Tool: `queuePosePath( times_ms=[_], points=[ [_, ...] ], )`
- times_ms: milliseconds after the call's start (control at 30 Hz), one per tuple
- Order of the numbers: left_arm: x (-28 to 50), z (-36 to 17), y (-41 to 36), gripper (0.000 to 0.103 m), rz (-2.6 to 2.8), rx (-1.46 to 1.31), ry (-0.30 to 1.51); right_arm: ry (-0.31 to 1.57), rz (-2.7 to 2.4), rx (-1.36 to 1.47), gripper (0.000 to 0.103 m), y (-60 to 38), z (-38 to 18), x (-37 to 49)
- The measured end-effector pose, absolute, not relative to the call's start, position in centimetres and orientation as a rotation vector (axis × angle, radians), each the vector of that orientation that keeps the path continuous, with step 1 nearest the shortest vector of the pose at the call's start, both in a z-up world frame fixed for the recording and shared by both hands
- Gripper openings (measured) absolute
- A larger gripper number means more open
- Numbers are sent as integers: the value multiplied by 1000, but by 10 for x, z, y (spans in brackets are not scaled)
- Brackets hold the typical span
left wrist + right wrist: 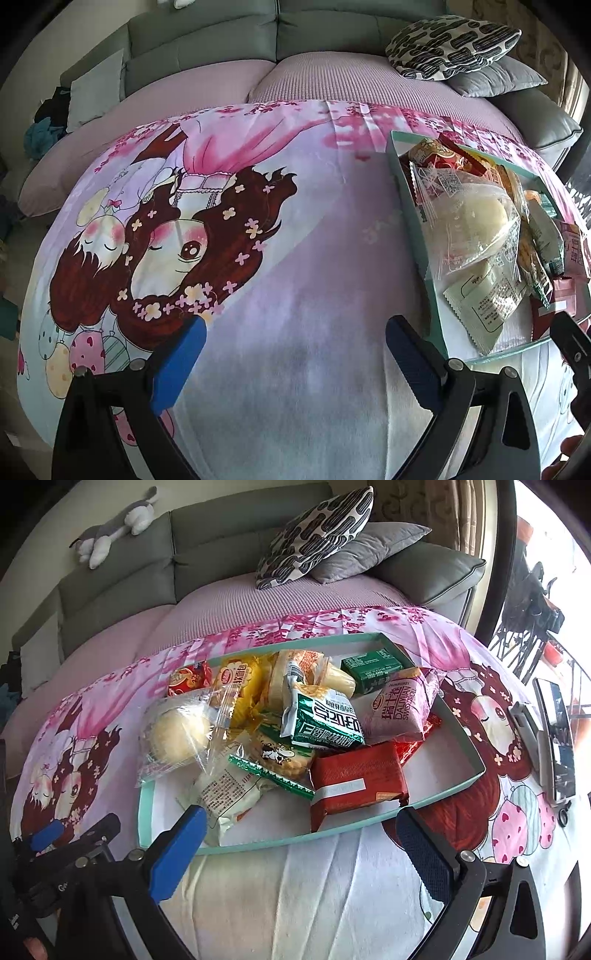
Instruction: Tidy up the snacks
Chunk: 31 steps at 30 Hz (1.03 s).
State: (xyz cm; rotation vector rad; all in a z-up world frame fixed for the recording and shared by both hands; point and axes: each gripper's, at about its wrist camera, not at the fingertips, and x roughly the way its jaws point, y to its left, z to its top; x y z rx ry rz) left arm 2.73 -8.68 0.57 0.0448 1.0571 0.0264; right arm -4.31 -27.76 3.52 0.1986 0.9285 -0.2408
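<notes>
**Snacks Piled in Tray as Both Grippers Waited Empty**

A heap of wrapped snacks filled a shallow teal-rimmed tray (476, 766) on the cartoon-print cloth (295, 258) covering the bench. The right gripper (301, 840) hovered at the tray's near rim, jaws wide and holding nothing, with the red box (356, 779) lying straight ahead, its long axis running across the opening. The left gripper (295, 350), jaws likewise wide, faced bare cloth, the tray off to its right, leaving the right hand nearer.
</notes>
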Motion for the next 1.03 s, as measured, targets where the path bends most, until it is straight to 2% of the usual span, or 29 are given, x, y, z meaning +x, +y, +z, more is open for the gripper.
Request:
queuePosePath(
  times_ms=[1033],
  points=[
    [27, 15, -88, 98, 38, 50, 1028, 925, -238, 205, 103, -278, 41, -43]
  ],
)
